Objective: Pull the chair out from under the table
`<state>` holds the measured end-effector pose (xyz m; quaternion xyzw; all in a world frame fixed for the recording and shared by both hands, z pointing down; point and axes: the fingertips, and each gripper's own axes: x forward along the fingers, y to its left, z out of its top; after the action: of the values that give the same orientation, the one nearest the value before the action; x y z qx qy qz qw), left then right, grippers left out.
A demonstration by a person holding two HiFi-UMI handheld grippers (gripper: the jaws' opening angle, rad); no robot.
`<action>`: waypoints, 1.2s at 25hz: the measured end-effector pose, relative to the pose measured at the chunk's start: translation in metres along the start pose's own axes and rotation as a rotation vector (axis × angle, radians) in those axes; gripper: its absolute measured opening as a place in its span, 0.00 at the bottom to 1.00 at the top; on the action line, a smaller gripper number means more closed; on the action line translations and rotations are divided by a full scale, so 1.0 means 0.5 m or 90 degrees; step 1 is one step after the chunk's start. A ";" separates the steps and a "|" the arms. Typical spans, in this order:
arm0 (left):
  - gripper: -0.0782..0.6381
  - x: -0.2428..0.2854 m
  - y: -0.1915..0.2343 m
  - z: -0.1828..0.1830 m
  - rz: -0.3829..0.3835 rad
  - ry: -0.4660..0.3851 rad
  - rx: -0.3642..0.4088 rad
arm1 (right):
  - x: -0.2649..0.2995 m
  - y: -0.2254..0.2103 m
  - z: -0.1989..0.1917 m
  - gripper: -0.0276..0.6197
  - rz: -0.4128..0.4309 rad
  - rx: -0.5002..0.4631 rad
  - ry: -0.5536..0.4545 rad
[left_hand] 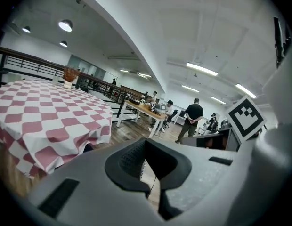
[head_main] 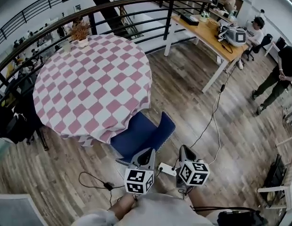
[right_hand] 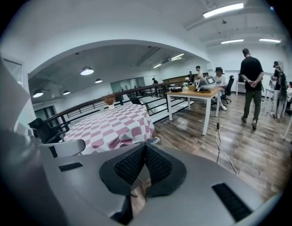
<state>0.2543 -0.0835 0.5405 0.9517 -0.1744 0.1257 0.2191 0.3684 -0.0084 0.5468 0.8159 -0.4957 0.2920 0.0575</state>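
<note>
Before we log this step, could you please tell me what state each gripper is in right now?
Left gripper: closed, holding nothing.
Right gripper: closed, holding nothing.

In the head view, we are seeing the blue chair (head_main: 145, 134) only in part: the checked tablecloth (head_main: 89, 86) is covering the upper left of its seat, and its legs are lying out of sight beneath it. In the right gripper view, the right gripper's (right_hand: 145, 149) own body is blocking the lower middle of the frame, chair included. The people (head_main: 256, 25) at upper right are showing too small to make out.
</note>
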 end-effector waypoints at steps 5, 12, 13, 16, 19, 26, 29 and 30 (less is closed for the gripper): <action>0.11 -0.041 0.040 -0.010 0.096 -0.037 -0.033 | 0.056 0.069 0.011 0.07 0.102 -0.068 0.026; 0.11 -0.099 0.065 -0.047 0.290 -0.097 -0.082 | 0.058 0.106 0.011 0.07 0.257 -0.149 0.040; 0.11 -0.107 0.056 -0.054 0.318 -0.104 -0.093 | 0.049 0.098 0.011 0.07 0.274 -0.155 0.043; 0.11 -0.110 0.002 -0.079 0.365 -0.108 -0.108 | 0.022 0.060 0.020 0.07 0.309 -0.158 0.039; 0.11 -0.085 -0.057 -0.098 0.377 -0.111 -0.095 | 0.016 0.018 0.020 0.07 0.329 -0.163 0.038; 0.11 -0.055 -0.109 -0.130 0.383 -0.069 -0.034 | -0.007 -0.007 -0.012 0.07 0.365 -0.165 0.055; 0.11 -0.038 -0.097 -0.110 0.365 -0.031 0.038 | -0.008 -0.004 -0.006 0.07 0.365 -0.154 0.051; 0.13 -0.030 -0.092 -0.104 0.357 -0.020 0.054 | -0.007 -0.005 -0.005 0.07 0.363 -0.150 0.050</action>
<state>0.2498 -0.0166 0.5641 0.8765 -0.4287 0.1739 0.1331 0.3684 -0.0036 0.5474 0.6196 -0.7325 0.2684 0.0867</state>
